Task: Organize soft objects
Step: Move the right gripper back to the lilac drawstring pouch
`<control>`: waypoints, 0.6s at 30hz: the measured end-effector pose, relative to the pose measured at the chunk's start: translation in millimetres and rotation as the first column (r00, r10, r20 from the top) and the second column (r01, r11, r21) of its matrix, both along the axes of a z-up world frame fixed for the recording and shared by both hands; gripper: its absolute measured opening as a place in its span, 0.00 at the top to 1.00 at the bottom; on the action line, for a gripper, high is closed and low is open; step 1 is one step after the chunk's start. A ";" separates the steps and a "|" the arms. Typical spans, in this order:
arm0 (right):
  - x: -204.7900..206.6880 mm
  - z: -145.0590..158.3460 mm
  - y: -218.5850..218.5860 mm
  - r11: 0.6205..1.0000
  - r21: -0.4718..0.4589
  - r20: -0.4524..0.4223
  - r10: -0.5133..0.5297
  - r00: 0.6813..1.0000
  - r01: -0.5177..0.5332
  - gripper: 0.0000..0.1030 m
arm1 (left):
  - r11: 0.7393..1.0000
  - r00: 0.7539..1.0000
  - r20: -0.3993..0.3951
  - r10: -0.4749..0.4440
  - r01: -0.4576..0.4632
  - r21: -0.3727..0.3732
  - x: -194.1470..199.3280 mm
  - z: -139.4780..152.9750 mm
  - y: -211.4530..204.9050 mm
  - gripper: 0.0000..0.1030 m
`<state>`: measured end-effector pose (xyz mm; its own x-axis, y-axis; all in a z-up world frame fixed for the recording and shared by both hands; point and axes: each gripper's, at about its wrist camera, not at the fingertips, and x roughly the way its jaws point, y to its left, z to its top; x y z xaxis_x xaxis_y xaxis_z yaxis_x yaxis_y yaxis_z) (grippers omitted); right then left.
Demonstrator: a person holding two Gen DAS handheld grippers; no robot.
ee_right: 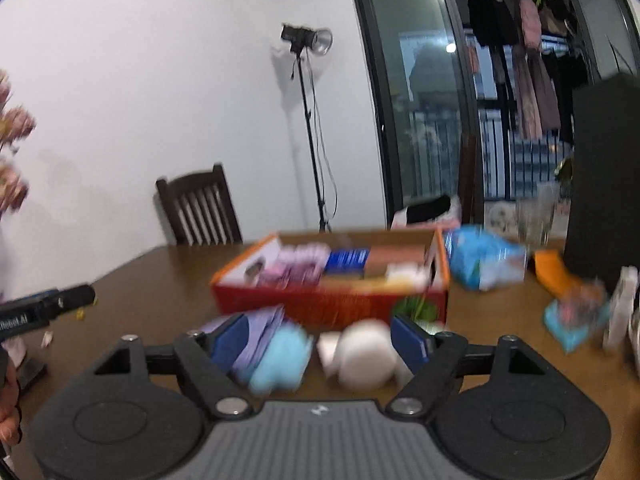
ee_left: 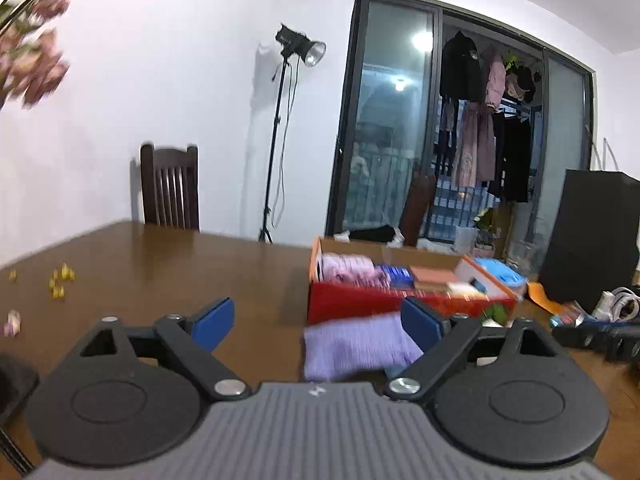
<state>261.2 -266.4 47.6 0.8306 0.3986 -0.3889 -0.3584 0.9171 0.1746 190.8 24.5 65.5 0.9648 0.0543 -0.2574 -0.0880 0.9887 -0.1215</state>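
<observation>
The left gripper (ee_left: 318,320) hangs low over the brown table (ee_left: 160,264), its blue pads spread wide with nothing pressed between them. A folded lilac cloth (ee_left: 356,344) lies flat on the wood under the right-hand pad, at about four o'clock from the middle of the gap, and neither pad clamps it. Beyond it, toward one o'clock, sits the red box (ee_left: 360,304) with its orange rim, and inside lie a pink folded bundle (ee_left: 352,270), a dark blue piece (ee_left: 394,276) and a salmon-coloured piece (ee_left: 434,276) side by side.

The right gripper (ee_right: 320,340) also stands released, pads apart. In this blurred view a sky-blue soft lump (ee_right: 280,356) and a white rounded soft thing (ee_right: 364,352) lie on the table between its fingers, the blue one at nine o'clock of the white; whether they touch the pads I cannot tell. The lilac cloth (ee_right: 256,336) rests just behind the left pad.

At the far table edge, around eleven o'clock, stands a dark wooden chair (ee_left: 170,188). A studio lamp on a stand (ee_left: 298,48) rises at twelve, and dark-framed glass doors (ee_left: 384,120) fill the two o'clock side, with clothes hanging behind them.
</observation>
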 end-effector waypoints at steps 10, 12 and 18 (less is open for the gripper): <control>-58.0 -39.6 31.0 0.991 -0.116 -0.018 0.058 0.998 -0.060 0.25 | 0.988 0.991 -0.137 -0.011 -0.010 -0.156 -11.1 -43.3 18.6 0.09; -61.0 -40.1 32.4 0.993 -0.092 -0.013 0.077 0.997 -0.078 0.25 | 0.990 0.986 -0.169 -0.007 -0.017 -0.139 -6.9 -47.4 17.7 0.09; -52.8 -41.5 37.7 0.991 -0.071 -0.026 0.112 0.993 -0.113 0.25 | 0.992 0.984 -0.174 -0.035 0.013 -0.123 3.4 -49.1 9.8 0.08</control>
